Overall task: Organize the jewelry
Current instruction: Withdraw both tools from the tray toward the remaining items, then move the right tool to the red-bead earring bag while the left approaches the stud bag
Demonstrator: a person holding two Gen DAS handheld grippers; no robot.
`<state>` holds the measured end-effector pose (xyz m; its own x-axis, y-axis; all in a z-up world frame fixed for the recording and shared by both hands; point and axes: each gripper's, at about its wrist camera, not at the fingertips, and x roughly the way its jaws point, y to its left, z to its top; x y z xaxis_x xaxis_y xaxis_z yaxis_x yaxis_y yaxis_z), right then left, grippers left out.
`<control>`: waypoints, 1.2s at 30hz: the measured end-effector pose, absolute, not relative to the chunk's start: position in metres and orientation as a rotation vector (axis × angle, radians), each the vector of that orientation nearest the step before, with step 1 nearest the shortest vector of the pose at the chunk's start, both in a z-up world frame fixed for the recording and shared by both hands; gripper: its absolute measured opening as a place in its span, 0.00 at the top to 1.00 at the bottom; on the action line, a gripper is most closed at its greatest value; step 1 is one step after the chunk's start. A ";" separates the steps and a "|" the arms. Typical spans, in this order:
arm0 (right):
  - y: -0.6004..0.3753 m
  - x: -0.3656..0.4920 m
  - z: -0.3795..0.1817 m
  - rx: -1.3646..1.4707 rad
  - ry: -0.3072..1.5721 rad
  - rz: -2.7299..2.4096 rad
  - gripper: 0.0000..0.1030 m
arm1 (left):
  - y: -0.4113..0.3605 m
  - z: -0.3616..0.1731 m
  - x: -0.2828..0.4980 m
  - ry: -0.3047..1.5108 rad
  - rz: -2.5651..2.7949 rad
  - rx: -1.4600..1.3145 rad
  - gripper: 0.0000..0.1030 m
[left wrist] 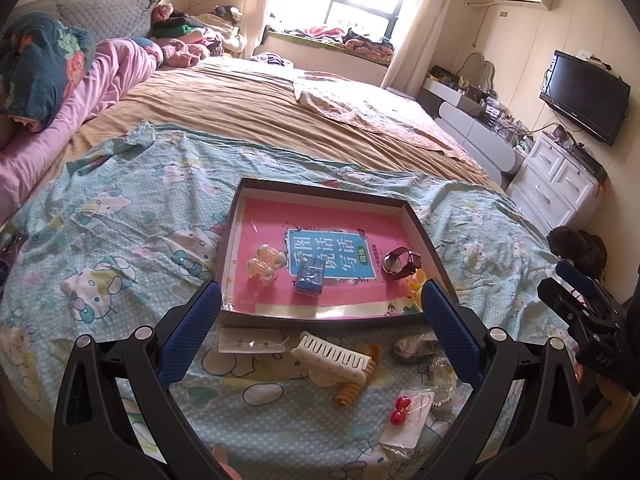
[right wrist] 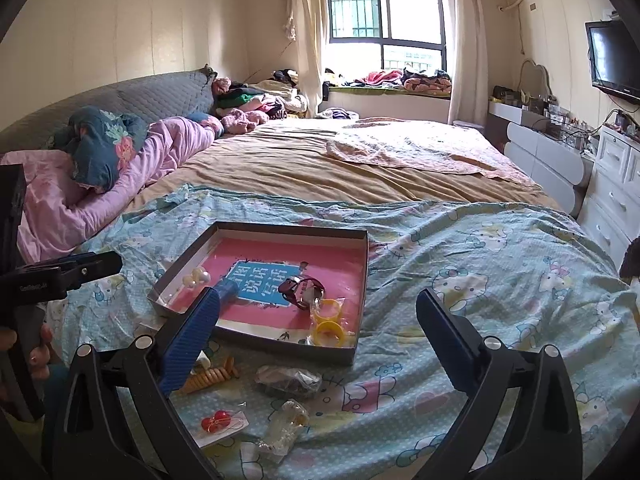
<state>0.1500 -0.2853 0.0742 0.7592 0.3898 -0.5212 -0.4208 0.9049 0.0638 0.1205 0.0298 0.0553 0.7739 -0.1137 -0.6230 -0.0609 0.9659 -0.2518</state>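
Note:
A shallow dark tray (left wrist: 416, 216) (right wrist: 360, 288) with a pink booklet lining lies on the cartoon-print sheet. Inside sit a pearl cluster (left wrist: 264, 266) (right wrist: 196, 278), a small blue box (left wrist: 309, 286), a dark red watch (left wrist: 402, 263) (right wrist: 302, 290) and yellow rings (right wrist: 330, 326). In front of the tray lie a white hair claw (left wrist: 332, 356), an orange spiral tie (left wrist: 352, 392) (right wrist: 210, 376), red ball earrings on a card (left wrist: 402, 410) (right wrist: 218, 420), a clear bagged bracelet (right wrist: 286, 426) and a dark bagged piece (right wrist: 290, 380). My left gripper (left wrist: 320, 338) is open above the loose items. My right gripper (right wrist: 316, 344) is open over the tray's near corner.
The bed runs back under a tan cover (right wrist: 320, 164), with pink bedding (right wrist: 80, 200) and pillows at left. White drawers (right wrist: 616, 184), a vanity and a wall TV (right wrist: 614, 60) line the right side. A hand (right wrist: 38, 354) holds the left gripper at the left edge.

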 end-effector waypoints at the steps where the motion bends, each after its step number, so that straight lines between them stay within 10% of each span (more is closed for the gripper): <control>1: -0.285 0.148 0.076 -0.060 0.553 0.444 0.05 | 0.030 0.055 0.119 0.689 -0.026 -0.263 0.09; 36: -0.255 0.109 0.035 -0.142 0.654 0.598 0.05 | 0.069 0.001 0.089 0.832 0.147 -0.251 0.09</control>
<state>0.1094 -0.2548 0.0354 0.6329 0.4776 -0.6094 -0.5644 0.8234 0.0591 0.0888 0.0690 0.0006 0.6659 0.0310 -0.7454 -0.2266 0.9603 -0.1625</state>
